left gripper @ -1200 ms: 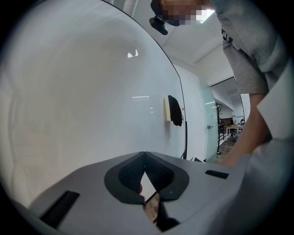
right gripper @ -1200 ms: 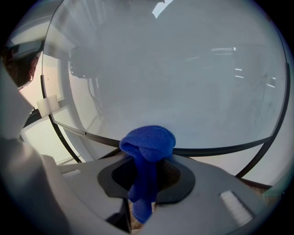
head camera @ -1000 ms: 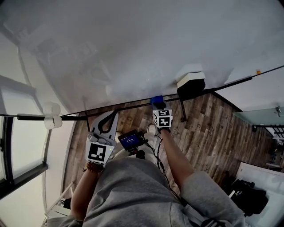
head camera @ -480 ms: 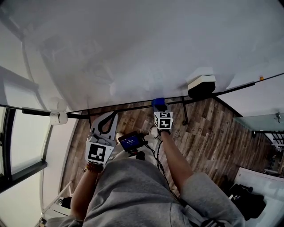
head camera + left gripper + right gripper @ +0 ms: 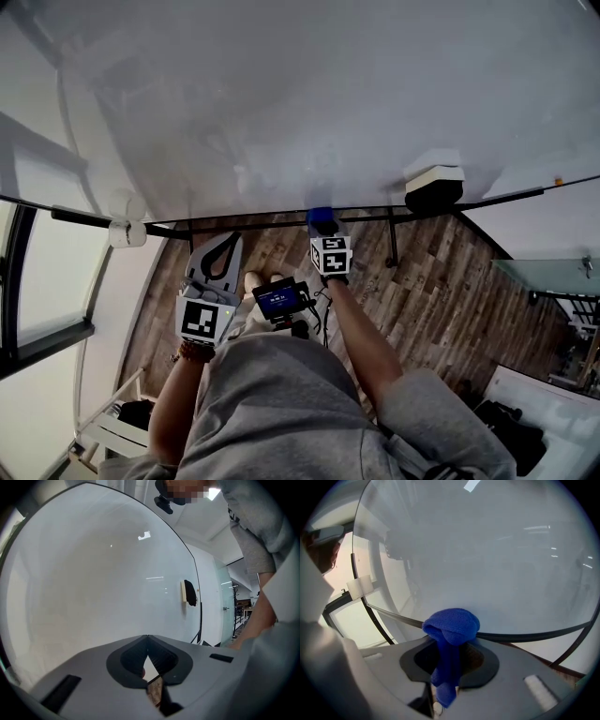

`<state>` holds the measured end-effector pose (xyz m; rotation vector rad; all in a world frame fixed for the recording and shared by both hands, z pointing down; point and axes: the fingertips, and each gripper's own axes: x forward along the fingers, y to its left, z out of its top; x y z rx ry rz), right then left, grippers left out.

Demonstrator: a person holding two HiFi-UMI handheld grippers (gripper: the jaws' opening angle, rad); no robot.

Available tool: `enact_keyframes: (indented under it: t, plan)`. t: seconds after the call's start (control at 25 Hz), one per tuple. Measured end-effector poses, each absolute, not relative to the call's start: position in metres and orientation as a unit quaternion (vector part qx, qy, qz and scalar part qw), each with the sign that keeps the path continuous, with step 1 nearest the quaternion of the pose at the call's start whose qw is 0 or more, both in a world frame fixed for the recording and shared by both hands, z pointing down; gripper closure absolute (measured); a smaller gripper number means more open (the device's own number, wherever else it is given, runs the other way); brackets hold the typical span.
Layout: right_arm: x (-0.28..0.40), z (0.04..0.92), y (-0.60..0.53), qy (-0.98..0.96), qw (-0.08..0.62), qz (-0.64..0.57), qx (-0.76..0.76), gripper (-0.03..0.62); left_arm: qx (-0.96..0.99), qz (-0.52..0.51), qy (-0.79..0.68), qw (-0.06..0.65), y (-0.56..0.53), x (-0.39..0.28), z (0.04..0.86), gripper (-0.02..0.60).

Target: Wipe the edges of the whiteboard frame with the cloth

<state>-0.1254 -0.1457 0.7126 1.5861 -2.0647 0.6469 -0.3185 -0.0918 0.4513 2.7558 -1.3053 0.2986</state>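
The whiteboard (image 5: 309, 103) fills the upper part of the head view, and its dark bottom frame edge (image 5: 234, 218) runs across below it. My right gripper (image 5: 321, 231) is shut on a blue cloth (image 5: 320, 221), and the bunched cloth (image 5: 452, 626) presses against the frame edge (image 5: 529, 633). My left gripper (image 5: 231, 240) hangs lower left of the cloth, below the frame, jaws shut and holding nothing. In the left gripper view the left gripper (image 5: 147, 637) points along the board (image 5: 93, 583).
A board eraser (image 5: 432, 186) sits on the frame right of the cloth. A white clip (image 5: 127, 232) is fixed at the frame's left end. Wooden floor (image 5: 422, 272), a support leg (image 5: 388, 236) and a small screen (image 5: 279, 299) at the person's waist lie below.
The right gripper has slid the cloth leftward along the bottom frame edge, away from the eraser. The left gripper has stayed shut beside it.
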Motion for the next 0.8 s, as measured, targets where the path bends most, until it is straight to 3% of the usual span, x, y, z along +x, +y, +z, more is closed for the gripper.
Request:
enact_keyframes:
  t: [0.32, 0.8]
  plan:
    - [-0.165, 0.709, -0.148, -0.773, 0.236, 0.232, 0.541, 0.494, 0.874, 0.105, -0.471, 0.064, -0.066, -0.337, 0.440, 0.574]
    - [-0.180, 0.708, -0.146, -0.727, 0.243, 0.246, 0.593, 0.493, 0.889, 0.100, -0.445, 0.047, -0.062, -0.405, 0.440, 0.574]
